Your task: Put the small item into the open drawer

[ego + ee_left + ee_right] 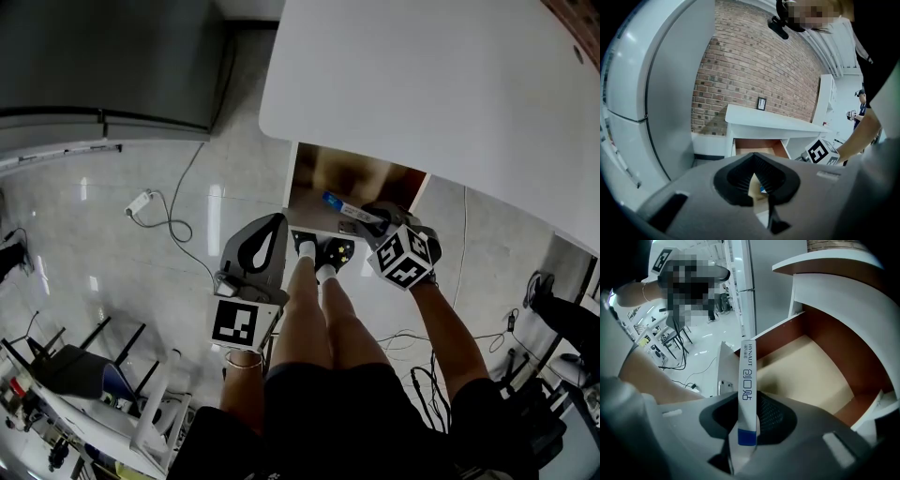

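Note:
The small item is a slim white tube (349, 207) with a blue band, and it shows upright in the right gripper view as the tube (747, 380). My right gripper (364, 219) is shut on it and tilts steeply down over the open drawer (314, 192). The drawer's pale floor (811, 366) and brown walls lie bare just beyond the tube. My left gripper (272, 225) hangs left of the drawer, shut with nothing in it. In the left gripper view its jaws (761, 192) meet, and the drawer (757, 146) shows beyond them.
A white table top (422, 75) overhangs the drawer. A grey cabinet (112, 66) stands at the far left. A power strip with a cable (141, 202) lies on the tiled floor. The person's feet (319, 251) rest by the drawer front. Another person (562, 319) stands at the right.

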Demonstrator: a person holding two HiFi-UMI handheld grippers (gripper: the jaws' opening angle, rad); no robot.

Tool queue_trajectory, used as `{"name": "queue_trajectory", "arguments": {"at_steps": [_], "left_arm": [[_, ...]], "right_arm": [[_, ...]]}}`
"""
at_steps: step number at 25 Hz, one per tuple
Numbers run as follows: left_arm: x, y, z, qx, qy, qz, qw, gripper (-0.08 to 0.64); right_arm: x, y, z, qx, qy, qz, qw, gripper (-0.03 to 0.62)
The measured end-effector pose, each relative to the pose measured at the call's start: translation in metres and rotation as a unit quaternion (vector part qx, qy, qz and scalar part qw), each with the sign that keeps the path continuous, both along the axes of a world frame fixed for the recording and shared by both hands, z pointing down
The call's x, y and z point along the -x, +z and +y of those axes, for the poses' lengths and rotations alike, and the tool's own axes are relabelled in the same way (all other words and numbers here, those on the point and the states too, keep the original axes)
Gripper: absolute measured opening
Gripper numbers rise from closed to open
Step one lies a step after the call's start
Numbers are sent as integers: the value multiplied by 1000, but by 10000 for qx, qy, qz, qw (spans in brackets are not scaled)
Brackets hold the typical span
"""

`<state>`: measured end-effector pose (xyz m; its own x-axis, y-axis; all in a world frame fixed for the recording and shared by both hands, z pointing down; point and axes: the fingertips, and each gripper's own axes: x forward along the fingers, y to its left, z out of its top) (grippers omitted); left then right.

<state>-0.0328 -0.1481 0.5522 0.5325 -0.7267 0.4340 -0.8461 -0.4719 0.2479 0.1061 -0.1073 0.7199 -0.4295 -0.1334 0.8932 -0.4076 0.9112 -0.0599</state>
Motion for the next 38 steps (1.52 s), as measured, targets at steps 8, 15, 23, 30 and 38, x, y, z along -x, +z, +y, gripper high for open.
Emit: {"name": "queue_trajectory", "arguments": {"at_steps": [8,15,23,30,38], "left_arm": [[2,4,2,45,-30,2,10000,-2],[4,5,1,77,-64,-9,9999,-2],[5,7,1,81,-84,-8,9999,-2],[5,5,1,59,-75,-15,10000,-2],[9,7,-1,69,-97,-22,9999,-2]], "right_arm": [[8,11,-6,41,-218,123,9997,97],[10,18,-10,56,-374,248,9990,97],[14,29,-11,107,-574,379,9976,98],[15,34,-9,158,-638,409,9970,104],[17,40,-5,243,-695,415,9964,117]]}}
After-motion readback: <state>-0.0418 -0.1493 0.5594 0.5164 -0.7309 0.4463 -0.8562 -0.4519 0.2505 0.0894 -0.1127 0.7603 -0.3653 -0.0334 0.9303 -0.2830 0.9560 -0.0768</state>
